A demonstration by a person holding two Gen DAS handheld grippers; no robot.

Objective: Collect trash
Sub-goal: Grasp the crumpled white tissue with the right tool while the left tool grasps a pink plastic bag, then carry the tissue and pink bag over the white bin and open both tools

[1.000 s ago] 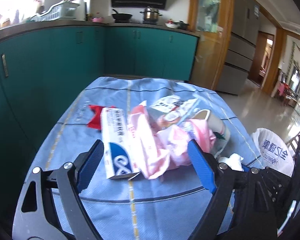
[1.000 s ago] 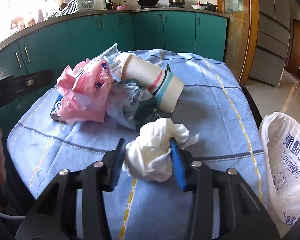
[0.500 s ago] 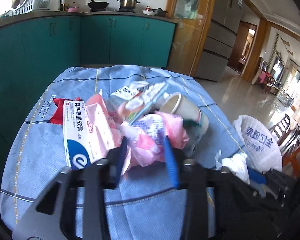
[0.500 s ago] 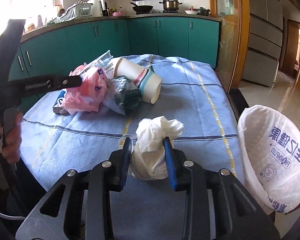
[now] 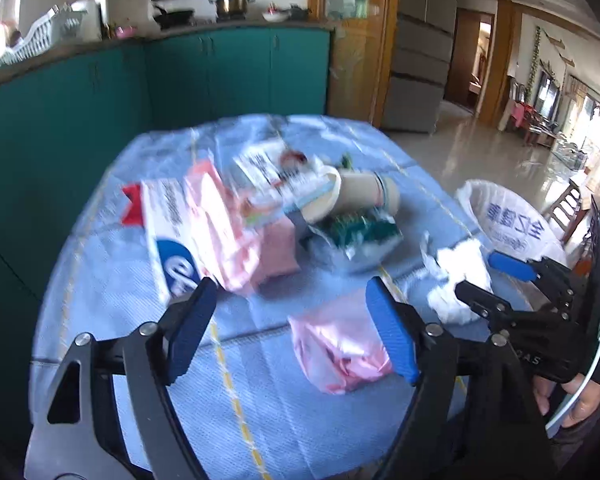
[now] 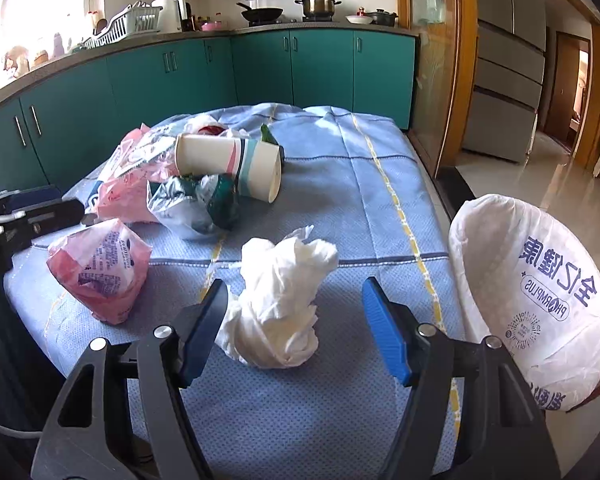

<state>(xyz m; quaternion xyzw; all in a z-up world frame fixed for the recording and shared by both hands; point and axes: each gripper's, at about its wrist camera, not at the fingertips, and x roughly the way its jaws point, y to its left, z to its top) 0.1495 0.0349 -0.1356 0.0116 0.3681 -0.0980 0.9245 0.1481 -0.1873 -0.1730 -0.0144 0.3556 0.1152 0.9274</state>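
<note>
My right gripper is open around a crumpled white tissue lying on the blue tablecloth. My left gripper is open, with a pink plastic bag wad lying on the cloth by its right finger; the same wad shows in the right wrist view. A trash pile sits further back: a paper cup, a green-silver wrapper, pink bags and a white-blue box. A white bag-lined bin stands off the table's right edge.
Teal kitchen cabinets run behind and to the left of the table. A fridge and a doorway stand at the right. The bin also shows in the left wrist view, beside the right gripper's black frame.
Both grippers have opened. The left one let go of the pink bag wad, now apart from the pile near the front edge. The right one released the white tissue onto the cloth.
</note>
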